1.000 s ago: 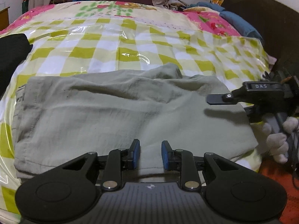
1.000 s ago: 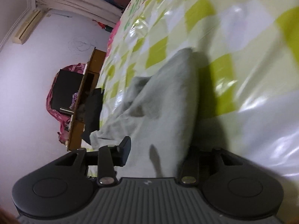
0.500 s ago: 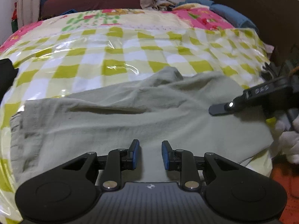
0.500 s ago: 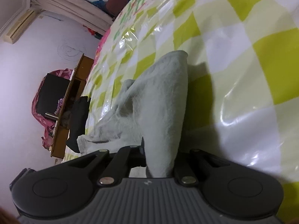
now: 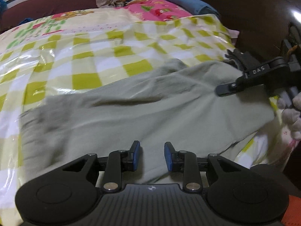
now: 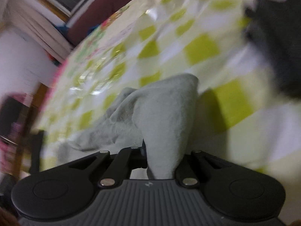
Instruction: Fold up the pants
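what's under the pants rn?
The pants lie on a glossy yellow-green checked cover spread over the bed; it shows around the far and left edges. Anything directly beneath the cloth is hidden. The right gripper pinches one end.

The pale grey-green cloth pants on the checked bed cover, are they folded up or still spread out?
Mostly spread out: the pale grey-green cloth pants lie wide across the yellow-checked bed cover, with one end pinched up by the right gripper.

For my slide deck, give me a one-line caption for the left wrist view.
Open left tool hovers over grey-green pants on a checked bedcover while the right tool grips their far edge.
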A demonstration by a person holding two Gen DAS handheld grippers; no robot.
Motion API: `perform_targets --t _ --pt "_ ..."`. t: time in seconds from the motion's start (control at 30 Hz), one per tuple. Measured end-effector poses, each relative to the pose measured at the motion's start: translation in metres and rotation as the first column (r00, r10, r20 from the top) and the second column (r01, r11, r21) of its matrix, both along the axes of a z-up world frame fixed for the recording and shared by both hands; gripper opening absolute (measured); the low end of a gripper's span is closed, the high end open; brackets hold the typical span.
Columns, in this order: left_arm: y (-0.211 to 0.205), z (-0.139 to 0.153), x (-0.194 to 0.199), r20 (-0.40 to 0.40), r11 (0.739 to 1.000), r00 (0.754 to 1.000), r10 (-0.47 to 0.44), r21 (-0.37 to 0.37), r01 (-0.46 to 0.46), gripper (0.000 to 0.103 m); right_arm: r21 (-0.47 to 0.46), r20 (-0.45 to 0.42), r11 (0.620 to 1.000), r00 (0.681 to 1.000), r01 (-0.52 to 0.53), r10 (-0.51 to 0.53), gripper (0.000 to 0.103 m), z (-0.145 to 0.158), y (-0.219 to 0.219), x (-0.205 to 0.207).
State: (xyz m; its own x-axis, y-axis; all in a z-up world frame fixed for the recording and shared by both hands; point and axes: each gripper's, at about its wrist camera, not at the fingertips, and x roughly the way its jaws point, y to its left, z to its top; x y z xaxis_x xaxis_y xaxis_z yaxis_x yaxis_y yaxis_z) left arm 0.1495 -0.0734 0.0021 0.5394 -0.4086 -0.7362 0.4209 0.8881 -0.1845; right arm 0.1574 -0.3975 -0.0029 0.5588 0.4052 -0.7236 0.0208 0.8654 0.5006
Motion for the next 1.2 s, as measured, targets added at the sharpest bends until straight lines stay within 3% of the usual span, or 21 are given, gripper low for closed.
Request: perform_targets --t 0.07,0.23,0.47,0.5,0.6,0.77,0.87,0.93,0.97,1.03,1.2 --pt "0.004 0.000 -0.003 0.002 1.000 1.000 0.010 -0.002 -0.010 0.044 -0.094 0.014 0.996 1.000 0.003 -0.002 0.005 0.016 0.005 -0.009" --pt "0.028 -0.004 -0.017 -0.003 0.999 0.999 0.045 -0.010 -0.045 0.046 -0.207 0.072 0.978 0.997 -0.008 0.023 0.005 0.041 0.043 -0.018" --pt "0.053 -0.008 -0.034 -0.050 0.994 0.997 0.058 -0.094 -0.063 0.047 -0.375 0.089 0.912 0.973 -0.165 0.213 0.005 0.057 0.139 0.001" --pt "0.057 -0.005 -0.036 -0.043 0.993 0.997 0.067 -0.099 -0.071 0.047 -0.405 0.089 0.894 0.965 -0.192 0.248 0.005 0.058 0.155 0.002" --pt "0.073 0.001 -0.037 -0.035 0.982 0.992 0.119 -0.141 -0.122 0.047 -0.551 0.085 0.791 0.926 -0.264 0.368 0.006 0.054 0.213 -0.004" --pt "0.106 0.000 -0.034 -0.099 0.946 0.978 0.182 -0.252 -0.202 0.047 -0.569 0.077 0.760 0.899 -0.315 0.431 0.009 0.031 0.277 -0.008" --pt "0.117 -0.003 -0.035 -0.119 0.935 0.974 0.193 -0.280 -0.219 0.047 -0.715 0.098 0.632 0.851 -0.300 0.515 0.009 0.013 0.316 -0.025" --pt "0.120 -0.005 -0.035 -0.132 0.929 0.972 0.193 -0.295 -0.224 0.047 -0.766 0.097 0.558 0.801 -0.319 0.591 0.008 0.007 0.331 -0.042" --pt "0.120 -0.005 -0.035 -0.140 0.933 0.973 0.182 -0.288 -0.215 0.047 -0.785 0.099 0.536 0.792 -0.310 0.603 0.010 0.006 0.334 -0.046" --pt "0.118 -0.007 -0.039 -0.134 0.941 0.976 0.173 -0.268 -0.204 0.047 -0.786 0.091 0.530 0.789 -0.319 0.608 0.011 0.004 0.334 -0.049" --pt "0.127 -0.004 -0.042 -0.133 0.930 0.975 0.176 -0.301 -0.209 0.048 -0.747 0.074 0.592 0.847 -0.303 0.527 0.017 -0.001 0.319 -0.037"
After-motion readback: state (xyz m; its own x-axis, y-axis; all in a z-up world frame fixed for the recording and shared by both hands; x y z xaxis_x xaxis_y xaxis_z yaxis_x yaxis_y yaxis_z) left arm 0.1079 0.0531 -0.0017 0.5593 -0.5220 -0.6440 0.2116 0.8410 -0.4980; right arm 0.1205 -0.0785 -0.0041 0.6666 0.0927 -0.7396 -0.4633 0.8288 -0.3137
